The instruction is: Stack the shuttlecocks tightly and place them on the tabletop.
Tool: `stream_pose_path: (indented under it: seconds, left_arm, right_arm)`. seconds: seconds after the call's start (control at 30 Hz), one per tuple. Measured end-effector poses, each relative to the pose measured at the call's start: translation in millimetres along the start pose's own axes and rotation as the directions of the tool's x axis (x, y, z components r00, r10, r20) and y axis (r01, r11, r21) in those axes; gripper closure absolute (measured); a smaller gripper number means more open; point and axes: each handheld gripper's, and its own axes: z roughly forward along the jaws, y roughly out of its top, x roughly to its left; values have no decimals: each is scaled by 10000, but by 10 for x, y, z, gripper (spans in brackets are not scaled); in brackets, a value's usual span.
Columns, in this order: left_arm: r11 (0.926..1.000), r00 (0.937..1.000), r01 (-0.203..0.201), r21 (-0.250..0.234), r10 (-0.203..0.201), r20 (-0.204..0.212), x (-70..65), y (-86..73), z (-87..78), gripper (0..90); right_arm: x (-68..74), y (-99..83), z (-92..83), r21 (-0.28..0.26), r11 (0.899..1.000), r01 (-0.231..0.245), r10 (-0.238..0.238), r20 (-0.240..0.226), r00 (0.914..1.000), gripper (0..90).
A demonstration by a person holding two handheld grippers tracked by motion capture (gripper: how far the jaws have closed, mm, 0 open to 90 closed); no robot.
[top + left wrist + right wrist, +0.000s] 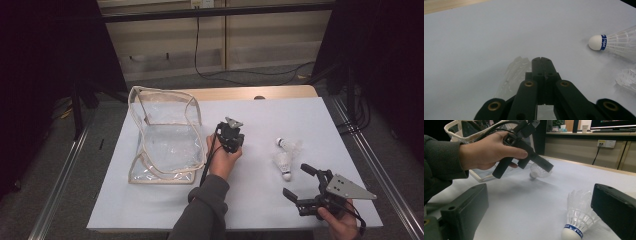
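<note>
The left hand-held gripper (547, 167) is closed on the feather skirt of a shuttlecock (537, 172) and holds it just above the bench (260, 125), beside the clear bag (165, 135), while the right hand-held gripper (302, 182) waits with its jaws wide near two more shuttlecocks (284, 162) at the right side of the bench. I think the thin feathers can bend or slip out of this pinch, because the jaws press only on the skirt and not on the cork. Also the soft bag opening may fold when the shuttlecock is pushed in, and then it would fall back on the bench.
</note>
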Motion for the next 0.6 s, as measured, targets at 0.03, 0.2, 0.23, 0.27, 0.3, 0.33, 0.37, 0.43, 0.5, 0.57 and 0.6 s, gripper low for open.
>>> stream_pose_path:
  seconds: [0.03,0.2,0.23,0.27,0.3,0.33,0.37,0.43,0.5,0.57,0.6]
  left_arm:
    - [10000,10000,-15,30,15,-9,5,-3,3,900]
    - [10000,10000,-62,70,62,69,-5,-7,31,900]
    - [10000,10000,-59,61,58,79,-10,-6,36,900]
    - [10000,9999,-24,75,23,108,-16,-8,44,900]
    - [9999,9999,-83,133,82,75,-20,-10,53,900]
    - [9997,9999,-147,202,148,-16,-25,-12,57,900]
    - [9995,9998,-173,257,175,-58,-26,-16,63,900]
    - [9994,9999,-130,321,133,-92,-23,-25,76,900]
    - [9994,9999,-71,340,76,-125,-11,-28,82,900]
    - [9995,9997,-60,326,67,-214,-1,-28,85,900]
    - [9995,9997,-44,322,51,-229,4,-27,84,900]
  right_arm:
    - [-1,0,0,-1,10000,-2,2,-6,10000,8]
    - [1,1,-2,-2,10000,-7,7,-6,10000,8]
    - [0,1,-3,-6,10000,-7,7,-1,10000,7]
    - [-1,0,-3,-6,10000,-10,10,9,10000,8]
    - [-2,-1,-2,-3,10000,-14,14,6,10000,7]
    - [-4,-1,-2,-1,10000,-6,6,8,10000,7]
    - [-2,-1,-2,-1,10000,-10,10,8,10000,8]
    - [-1,1,-3,-7,10000,4,-4,-11,10000,7]
    - [-1,0,-2,0,10000,-1,1,1,10000,8]
    - [-1,1,-4,-1,10000,-1,1,4,10000,8]
    - [-1,1,-5,0,10000,-3,3,8,10000,7]
